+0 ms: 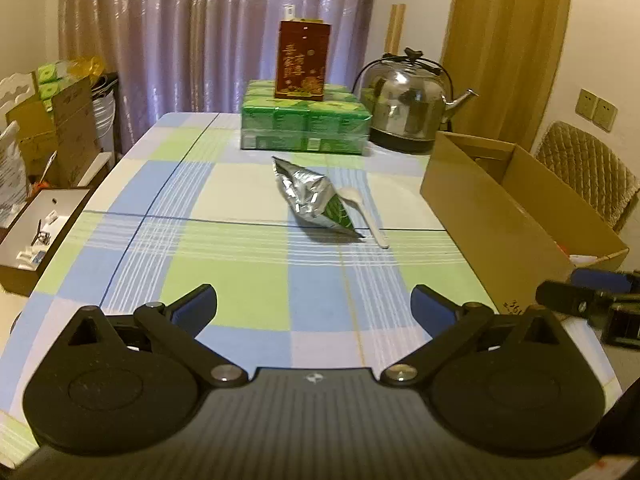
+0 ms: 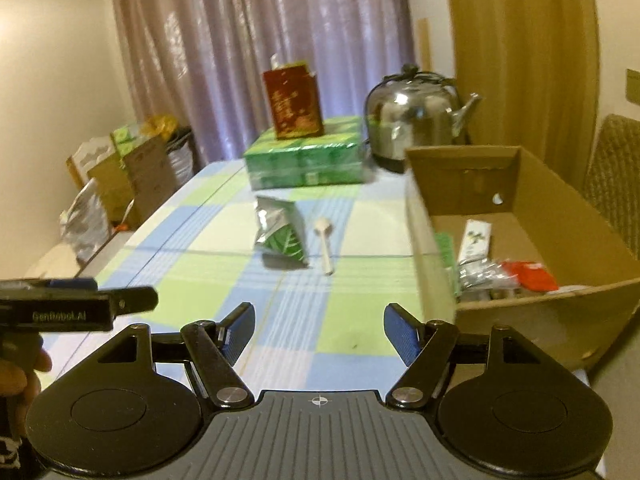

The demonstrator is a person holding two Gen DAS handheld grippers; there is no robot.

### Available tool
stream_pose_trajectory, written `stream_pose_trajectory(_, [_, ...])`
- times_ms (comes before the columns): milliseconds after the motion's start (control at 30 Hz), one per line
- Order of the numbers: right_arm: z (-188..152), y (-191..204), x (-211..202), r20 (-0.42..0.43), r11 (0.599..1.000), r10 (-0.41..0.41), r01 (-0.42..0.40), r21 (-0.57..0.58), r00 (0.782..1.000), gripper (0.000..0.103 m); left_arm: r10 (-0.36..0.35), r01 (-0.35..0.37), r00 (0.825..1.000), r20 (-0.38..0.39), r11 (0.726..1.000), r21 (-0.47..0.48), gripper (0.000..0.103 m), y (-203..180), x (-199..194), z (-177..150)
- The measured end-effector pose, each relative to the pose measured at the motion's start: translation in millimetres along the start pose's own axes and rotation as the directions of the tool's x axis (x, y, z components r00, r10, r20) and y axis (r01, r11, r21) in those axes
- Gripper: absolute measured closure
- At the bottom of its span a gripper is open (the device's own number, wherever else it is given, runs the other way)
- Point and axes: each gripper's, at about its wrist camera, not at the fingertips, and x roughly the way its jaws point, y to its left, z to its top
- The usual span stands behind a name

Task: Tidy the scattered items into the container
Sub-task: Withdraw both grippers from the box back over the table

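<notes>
A crumpled silver and green foil pouch [image 1: 316, 200] [image 2: 280, 232] lies mid-table on the checked cloth, with a white plastic spoon [image 1: 366, 212] [image 2: 325, 246] just to its right. The open cardboard box [image 1: 516, 216] [image 2: 560, 312] stands at the right edge and holds several items, among them a red packet [image 2: 530, 276] and a slim white carton [image 2: 476, 240]. My left gripper [image 1: 314, 308] is open and empty, well short of the pouch. My right gripper [image 2: 320, 336] is also open and empty, close beside the box's near left corner.
At the table's far end a green multipack [image 1: 306, 124] [image 2: 306, 164] carries a red tin [image 1: 302, 60] [image 2: 292, 100]; a steel kettle [image 1: 408, 108] [image 2: 416, 116] stands beside it. Boxes and bags [image 1: 52, 128] crowd the floor left of the table. A chair [image 1: 588, 172] sits behind the box.
</notes>
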Motion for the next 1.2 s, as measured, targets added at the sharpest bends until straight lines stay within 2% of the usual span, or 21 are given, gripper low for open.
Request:
stream_pose_trajectory(200, [-7.1, 9.3, 9.0, -0.03, 1.0, 0.008, -0.009, -0.01, 1.0, 0.033, 0.006, -0.006, 1.0, -0.006, 1.0, -0.022, 0.002, 12.1, -1.6, -5.4])
stream_pose_trajectory(300, [-10.0, 11.7, 11.1, -0.038, 1.0, 0.007, -0.007, -0.012, 0.999, 0.023, 0.005, -0.006, 1.0, -0.011, 1.0, -0.031, 0.002, 16.3, -0.7, -7.6])
stream_pose_trajectory(667, [-5.4, 20.6, 30.9, -0.056, 0.998, 0.006, -0.01, -0.058, 0.998, 0.023, 0.007, -0.008, 0.999, -0.035, 1.0, -0.026, 0.002, 28.6, 22.2, 0.1])
stream_pose_trajectory(867, [8.5, 18.8, 65.4, -0.059, 0.996, 0.005, -0.01, -0.09, 0.998, 0.023, -0.001, 0.001, 0.999, -0.05, 1.0, -0.005, 0.002, 36.6, 56.2, 21.9])
stream_pose_trajectory(1200, [38.4, -5.5, 149.0, -0.083, 0.995, -0.02, 0.012, -0.102, 0.996, 0.023, -0.051, 0.051, 0.996, -0.079, 0.999, -0.001, 0.002, 39.7, 141.3, 65.2])
